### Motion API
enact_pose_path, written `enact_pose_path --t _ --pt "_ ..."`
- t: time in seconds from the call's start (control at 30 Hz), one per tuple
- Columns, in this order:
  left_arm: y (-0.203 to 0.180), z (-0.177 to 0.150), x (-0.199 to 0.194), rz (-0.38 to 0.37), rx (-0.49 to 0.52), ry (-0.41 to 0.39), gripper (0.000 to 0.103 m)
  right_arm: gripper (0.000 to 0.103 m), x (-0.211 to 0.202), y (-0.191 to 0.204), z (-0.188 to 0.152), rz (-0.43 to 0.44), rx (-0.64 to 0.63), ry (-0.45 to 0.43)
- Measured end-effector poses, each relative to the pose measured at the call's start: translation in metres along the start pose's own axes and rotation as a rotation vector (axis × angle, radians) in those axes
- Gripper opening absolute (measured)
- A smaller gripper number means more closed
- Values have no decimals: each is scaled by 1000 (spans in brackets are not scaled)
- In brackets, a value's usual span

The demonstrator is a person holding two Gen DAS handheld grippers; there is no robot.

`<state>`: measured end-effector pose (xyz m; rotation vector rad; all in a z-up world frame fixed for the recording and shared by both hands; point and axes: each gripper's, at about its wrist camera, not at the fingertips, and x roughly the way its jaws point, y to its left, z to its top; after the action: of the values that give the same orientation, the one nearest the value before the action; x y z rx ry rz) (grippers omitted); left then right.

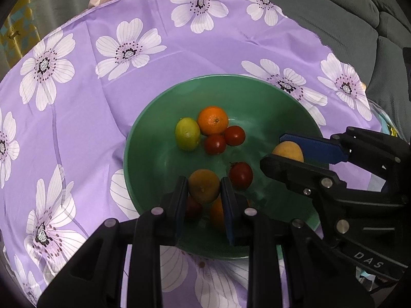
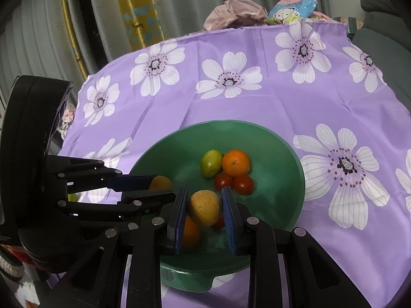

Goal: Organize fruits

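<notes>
A green bowl (image 1: 269,107) (image 2: 277,179) stands on a purple flowered cloth. In it lie a lime (image 1: 187,133) (image 2: 211,163), an orange (image 1: 213,120) (image 2: 235,162) and two tomatoes (image 1: 234,135) (image 2: 243,184) close together, with a third tomato (image 1: 241,175) apart from them. Over the bowl's near side my left gripper (image 1: 204,182) (image 2: 164,186) is shut on a dull orange fruit (image 1: 204,188) (image 2: 160,182). My right gripper (image 2: 204,191) (image 1: 273,148) is shut on a yellow rough-skinned fruit (image 2: 205,208) (image 1: 289,151) above the bowl. Another orange (image 1: 217,213) (image 2: 191,233) lies under the grippers.
The purple cloth (image 1: 84,102) (image 2: 257,107) covers a table that ends near the frame's far side. A grey sofa (image 1: 334,12) runs along the right. Crumpled fabric and a printed cushion (image 2: 292,10) sit at the far edge, with curtains behind.
</notes>
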<state>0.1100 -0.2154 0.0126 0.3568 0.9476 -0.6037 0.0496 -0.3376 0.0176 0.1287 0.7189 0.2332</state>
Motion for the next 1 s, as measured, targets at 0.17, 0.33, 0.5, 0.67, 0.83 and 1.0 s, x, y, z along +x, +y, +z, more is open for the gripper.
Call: enact_pose_path --t 0.17,0.33,0.5,0.67,0.83,1.0 --pt "1 0 3 7 4 12 25 28 3 0 -2 -5 0 17" --pt "1 -1 6 8 4 26 26 29 4 -1 -2 -9 3 25" --pt "3 -2 9 15 0 38 26 29 4 -1 -2 -9 6 25" --pt "2 -3 8 15 -5 40 26 29 5 -1 -2 -12 14 32" --pt "3 -4 6 20 -8 35 26 29 4 -3 -3 -13 16 32" --pt "4 -5 1 30 -16 22 28 29 1 -3 -4 -14 30 25"
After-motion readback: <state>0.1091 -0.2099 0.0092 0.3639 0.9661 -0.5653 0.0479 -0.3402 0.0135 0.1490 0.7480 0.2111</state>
